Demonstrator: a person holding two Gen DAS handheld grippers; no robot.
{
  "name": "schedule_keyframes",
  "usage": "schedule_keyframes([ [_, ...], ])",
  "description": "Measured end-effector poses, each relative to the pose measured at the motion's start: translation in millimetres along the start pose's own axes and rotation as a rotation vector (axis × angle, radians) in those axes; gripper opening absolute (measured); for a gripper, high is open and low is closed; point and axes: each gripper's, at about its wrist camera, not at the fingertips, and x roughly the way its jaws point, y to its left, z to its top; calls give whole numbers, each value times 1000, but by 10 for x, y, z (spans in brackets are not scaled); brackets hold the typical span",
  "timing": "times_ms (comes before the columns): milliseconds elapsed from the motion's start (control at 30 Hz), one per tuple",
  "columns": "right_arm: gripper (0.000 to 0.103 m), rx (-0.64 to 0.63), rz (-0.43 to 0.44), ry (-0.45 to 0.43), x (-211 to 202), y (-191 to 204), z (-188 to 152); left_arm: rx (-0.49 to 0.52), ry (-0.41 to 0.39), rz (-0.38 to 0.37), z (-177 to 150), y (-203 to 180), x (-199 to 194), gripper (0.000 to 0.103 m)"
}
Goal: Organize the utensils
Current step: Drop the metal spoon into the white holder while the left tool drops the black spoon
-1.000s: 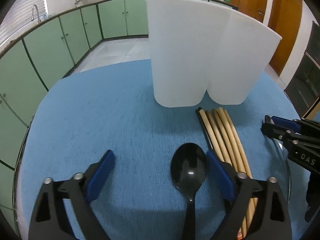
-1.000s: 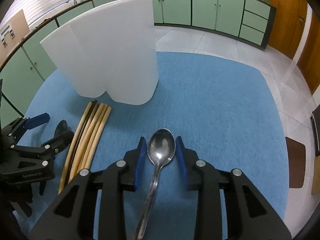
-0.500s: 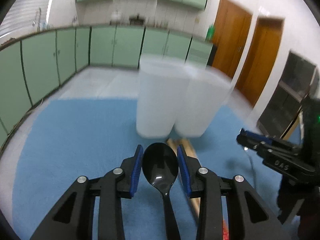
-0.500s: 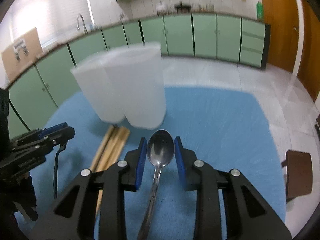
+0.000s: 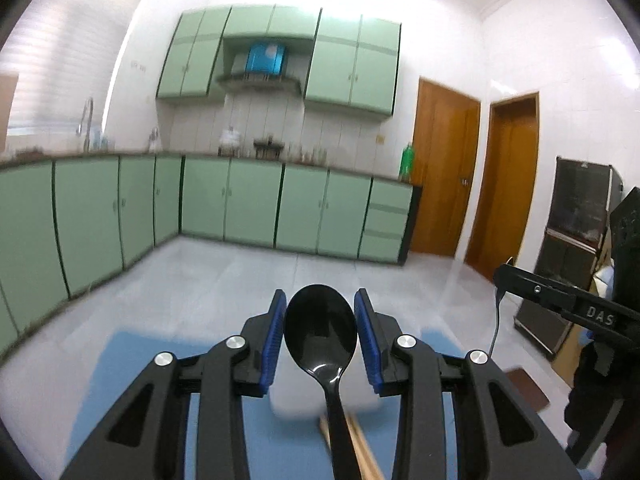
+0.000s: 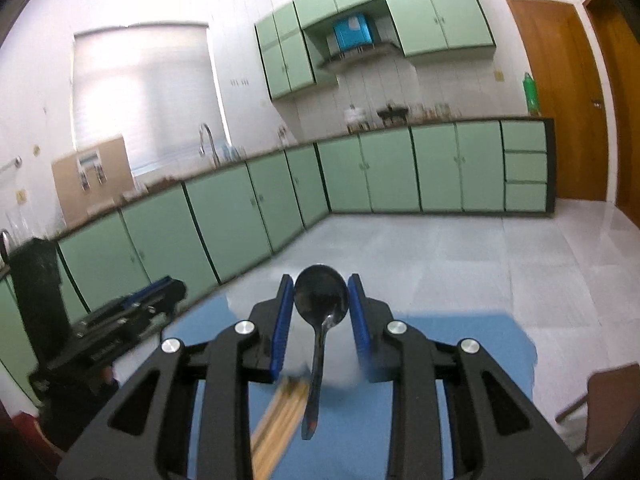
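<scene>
My left gripper [image 5: 320, 320] is shut on a black plastic spoon [image 5: 320, 328], bowl up, handle hanging down. My right gripper [image 6: 321, 300] is shut on a metal spoon [image 6: 321, 296], bowl up, handle down. Both are raised above the blue table [image 5: 132, 364]. The white utensil holder [image 5: 296, 400] is mostly hidden behind the fingers in both views; it also shows in the right wrist view [image 6: 340, 368]. Wooden chopsticks [image 6: 276, 428] lie on the table below; they also show in the left wrist view [image 5: 360, 448]. The right gripper shows at the right of the left view [image 5: 500, 276]. The left gripper shows at the left of the right view [image 6: 176, 288].
Green kitchen cabinets [image 5: 240, 200] line the far walls beyond a tiled floor. Wooden doors [image 5: 444, 168] stand at the right. A brown chair [image 6: 604, 400] stands beside the table's right edge.
Both grippers rose and tilted up with their spoons; the left one first shut on the black spoon. The holder and chopsticks dropped low in view.
</scene>
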Motion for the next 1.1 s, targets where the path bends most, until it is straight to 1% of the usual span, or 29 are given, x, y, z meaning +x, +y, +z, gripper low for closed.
schedule_keyframes([
  [33, 27, -6, 0, -12, 14, 0, 86, 15, -32, 2, 150, -14, 107, 35],
  [67, 27, -9, -1, -23, 77, -11, 201, 21, -46, 1, 232, -32, 140, 35],
  [100, 27, -6, 1, -28, 123, -23, 274, 32, -68, 7, 353, -36, 257, 35],
  [200, 27, -21, -35, -45, 373, -67, 493, 51, -100, 25, 555, -32, 572, 35],
  [267, 27, -21, -45, -40, 509, -59, 514, 60, -107, 41, 623, -53, 725, 35],
  [333, 27, -21, -59, -34, 659, -72, 504, 68, -103, 54, 613, -45, 913, 35],
  [400, 27, -28, -82, -22, 785, -107, 477, 76, -92, 64, 560, -61, 1010, 35],
  [533, 27, -22, -94, 26, 999, -137, 281, 81, -48, 69, 381, -29, 1195, 35],
  [633, 27, -30, -94, 69, 1113, -101, 129, 70, -15, 61, 279, 17, 1257, 35],
  [733, 28, -25, -90, 107, 1161, -109, 25, 51, 2, 54, 221, 55, 1221, 37],
  [867, 41, -5, -99, 103, 1060, -86, -43, 34, 16, 54, 256, 75, 1066, 41],
  [900, 44, -1, -101, 101, 1016, -86, -49, 35, 25, 59, 269, 67, 1012, 43],
  [933, 50, 4, -107, 102, 948, -88, -63, 36, 32, 61, 259, 62, 942, 46],
  [967, 53, 8, -111, 105, 881, -85, -86, 38, 39, 63, 259, 51, 870, 47],
  [1033, 64, 10, -113, 117, 715, -50, -149, 46, 58, 71, 232, 18, 670, 55],
  [1067, 73, 12, -117, 124, 614, -30, -195, 47, 73, 76, 208, 7, 581, 57],
  [1100, 76, 13, -126, 131, 551, -17, -231, 47, 96, 88, 168, -9, 489, 62],
])
